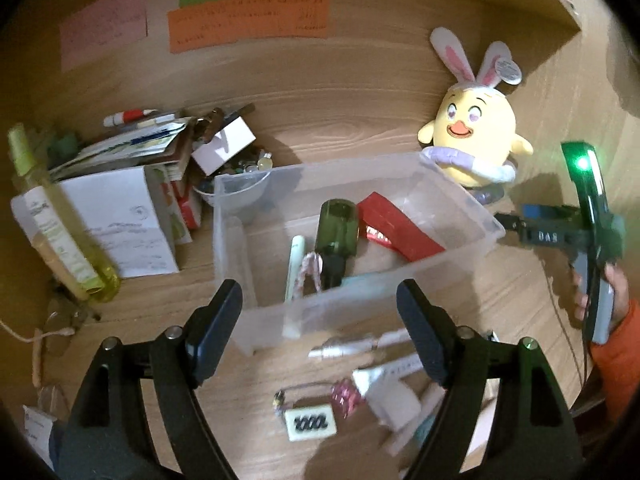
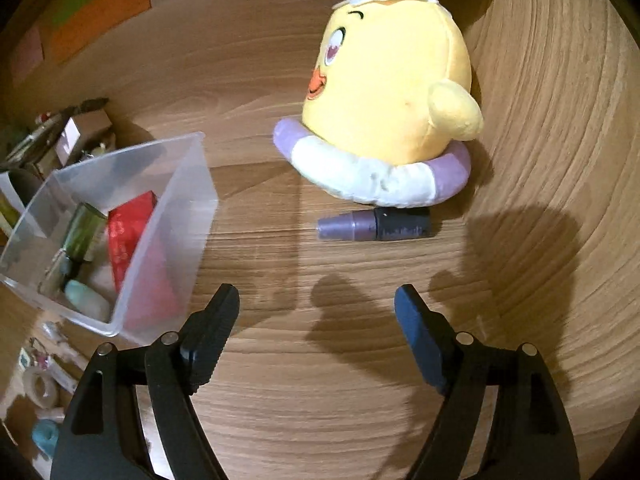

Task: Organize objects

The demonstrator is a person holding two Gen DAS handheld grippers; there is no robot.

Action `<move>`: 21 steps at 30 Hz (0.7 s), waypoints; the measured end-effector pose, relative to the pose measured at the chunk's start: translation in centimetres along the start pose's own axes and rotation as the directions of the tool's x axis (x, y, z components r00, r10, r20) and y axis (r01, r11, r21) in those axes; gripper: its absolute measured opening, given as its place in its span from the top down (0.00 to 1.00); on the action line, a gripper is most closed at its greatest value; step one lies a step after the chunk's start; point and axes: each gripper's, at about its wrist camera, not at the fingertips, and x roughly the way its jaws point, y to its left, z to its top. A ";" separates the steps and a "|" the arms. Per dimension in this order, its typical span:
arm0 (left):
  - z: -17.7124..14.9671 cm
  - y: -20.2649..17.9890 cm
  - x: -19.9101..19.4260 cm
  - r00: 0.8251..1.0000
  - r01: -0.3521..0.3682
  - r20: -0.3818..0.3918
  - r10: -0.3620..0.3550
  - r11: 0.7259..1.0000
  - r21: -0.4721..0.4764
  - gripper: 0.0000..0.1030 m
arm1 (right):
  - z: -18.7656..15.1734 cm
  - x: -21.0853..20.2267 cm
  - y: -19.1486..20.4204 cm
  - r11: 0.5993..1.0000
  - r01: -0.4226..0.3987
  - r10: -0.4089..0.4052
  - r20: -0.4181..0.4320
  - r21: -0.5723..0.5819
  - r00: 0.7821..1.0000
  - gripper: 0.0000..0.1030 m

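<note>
A clear plastic bin [image 1: 460, 196] stands mid-desk and holds a green bottle [image 1: 336, 228], a red box [image 1: 400, 228] and a pale tube [image 1: 295, 264]. My left gripper [image 1: 320, 304] is open and empty, hovering at the bin's near wall. Small items lie in front of it: a spray vial [image 1: 344, 347], a pink cube [image 1: 347, 398], a white tag [image 1: 312, 424]. My right gripper [image 2: 316, 304] is open and empty above bare desk. A purple lipstick-like tube [image 2: 374, 225] lies ahead of it, against a yellow chick plush [image 2: 384, 92]. The bin [image 2: 192, 216] is to its left.
A yellow spray bottle [image 1: 60, 224], a white carton [image 1: 124, 220], papers and a bowl of trinkets [image 1: 236, 188] crowd the left. Coloured notes [image 1: 248, 20] hang on the back wall. Tape rolls [image 2: 38, 388] lie at the lower left of the right wrist view.
</note>
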 end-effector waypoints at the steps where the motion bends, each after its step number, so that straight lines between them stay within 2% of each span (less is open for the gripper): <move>1: -0.4 0.0 -0.3 1.000 0.004 0.001 -0.004 1.000 0.003 0.22 | 0.0 -0.1 0.1 1.000 0.010 -0.010 0.010 0.000 1.000 0.25; 4: -1.5 -0.1 -0.7 1.000 0.014 -0.003 -0.014 1.000 0.013 0.22 | 0.3 0.0 0.3 0.999 0.045 -0.045 0.013 0.000 0.999 0.25; 8: -2.9 -0.5 -1.2 1.000 -0.014 0.007 0.014 0.999 0.037 0.22 | 0.9 1.4 -0.2 0.993 0.121 -0.121 -0.002 -0.006 0.993 0.25; 10: -3.5 -0.7 -1.4 1.000 -0.018 0.014 0.017 0.999 0.050 0.22 | 1.3 2.4 -0.6 0.992 0.128 -0.128 -0.024 -0.018 0.991 0.23; 16: -4.6 -1.3 -1.5 1.000 0.010 0.005 -0.011 0.997 0.074 0.22 | 1.9 4.3 -0.9 0.986 0.166 -0.168 -0.067 -0.033 0.983 0.19; 21: -5.5 -1.7 -0.9 0.998 0.065 -0.032 -0.062 0.995 0.070 0.22 | 2.3 5.7 -1.1 0.980 0.195 -0.197 -0.101 -0.028 0.975 0.18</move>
